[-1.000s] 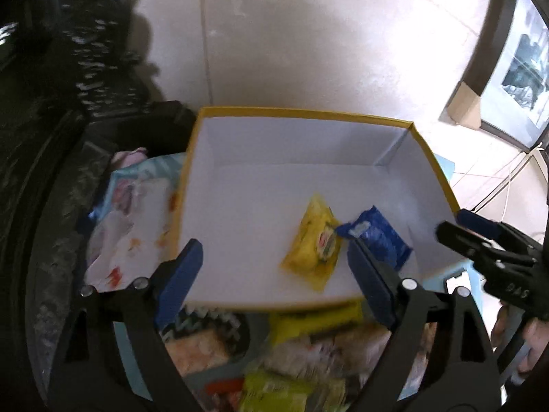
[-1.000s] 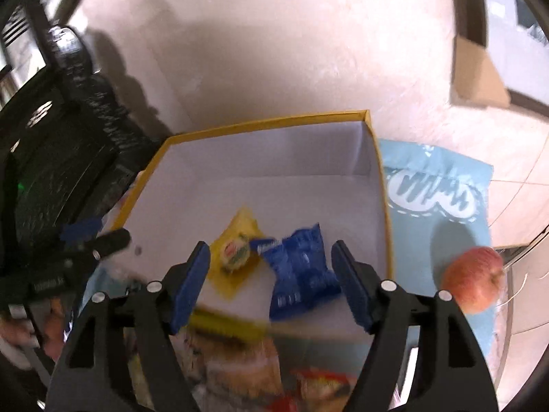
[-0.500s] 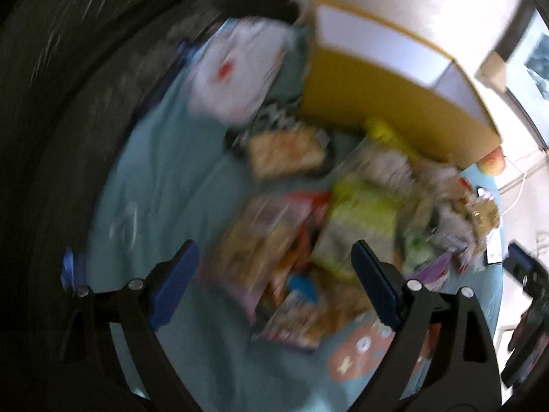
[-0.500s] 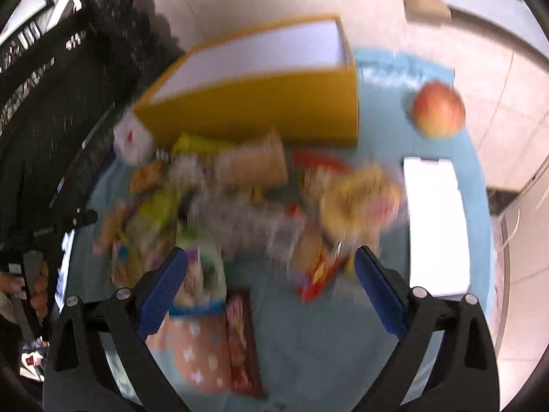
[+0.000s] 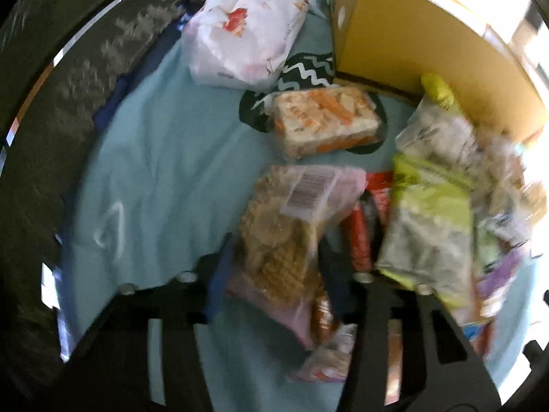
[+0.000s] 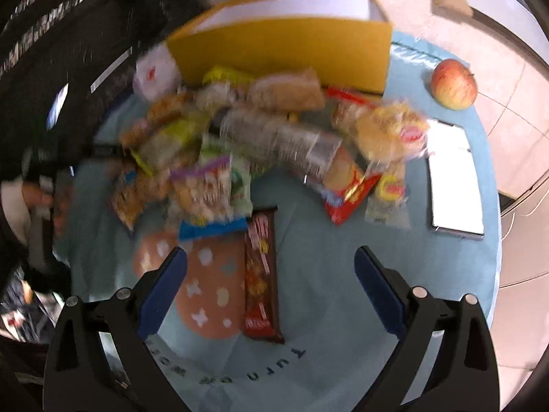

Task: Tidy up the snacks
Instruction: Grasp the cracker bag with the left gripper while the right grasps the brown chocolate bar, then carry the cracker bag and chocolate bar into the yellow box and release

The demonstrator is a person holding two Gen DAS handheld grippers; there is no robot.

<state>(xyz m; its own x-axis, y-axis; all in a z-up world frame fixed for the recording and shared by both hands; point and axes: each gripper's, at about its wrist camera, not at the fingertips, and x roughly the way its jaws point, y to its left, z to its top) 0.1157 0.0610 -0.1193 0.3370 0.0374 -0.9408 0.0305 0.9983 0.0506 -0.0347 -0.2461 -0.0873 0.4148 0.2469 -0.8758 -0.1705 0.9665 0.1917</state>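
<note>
The clear waffle-biscuit bag (image 5: 288,237) with a barcode sticker lies on the desk's pale blue cloth (image 5: 154,158), its lower part sitting between the blue pads of the left claw (image 5: 278,281), whose jaws stand close on either side of it; blur keeps me from telling whether they actually press the wrapper. Just beyond it rests an orange-and-white wrapped block (image 5: 326,122) on a black zigzag-printed patch, and a white plastic bag (image 5: 247,24) with a red mark sits farther off beside the corner of the yellow box (image 5: 429,51). To the right of the waffle bag, red bars (image 5: 360,237) and a green-and-white packet (image 5: 429,226) overlap in the snack pile. From the right wrist view, the yellow box (image 6: 281,48) stands at the far edge of the round desk, with the heap of snacks (image 6: 240,144) spread in front of it. A dark brown chocolate bar (image 6: 262,274) lies apart from the heap, nearest the right claw (image 6: 271,295), which hangs wide open above the cloth with nothing between its pads. An apple (image 6: 453,84) sits right of the box, and a white-screened phone (image 6: 454,178) lies flat near the right edge.
</note>
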